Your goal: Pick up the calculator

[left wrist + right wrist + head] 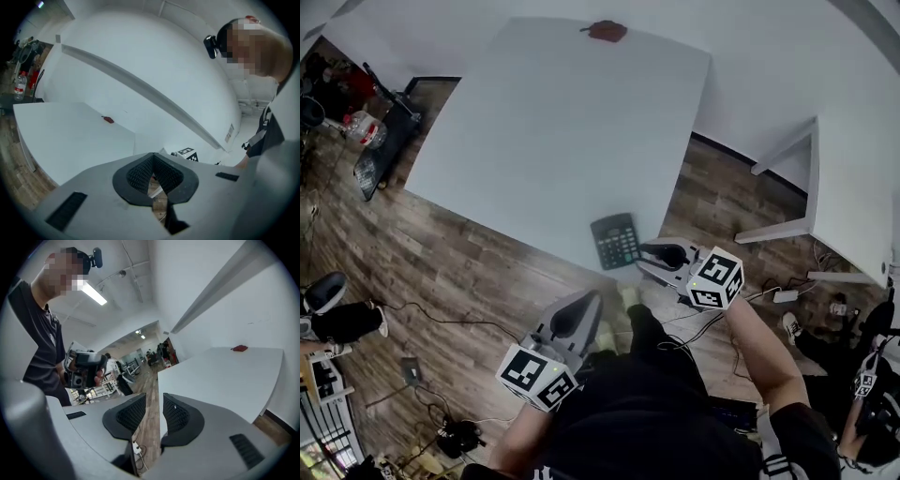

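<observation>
Plainly dark, keyed calculator (615,240) lies flat — right tool (646,254) apart, left tool (587,300) seemingly together.

Table (553,131): plain white. Calculator (615,240): dark grey-black, with rows of paler keys. Small object (607,31) on the table is red-brown. Floor (412,272): brown wood-grain planks. Left gripper (577,314) and right gripper (666,255) are light grey, with black ribbed pads (129,414). Left marker cube (536,377) and right marker cube (716,277): white with black square patterns.
</observation>
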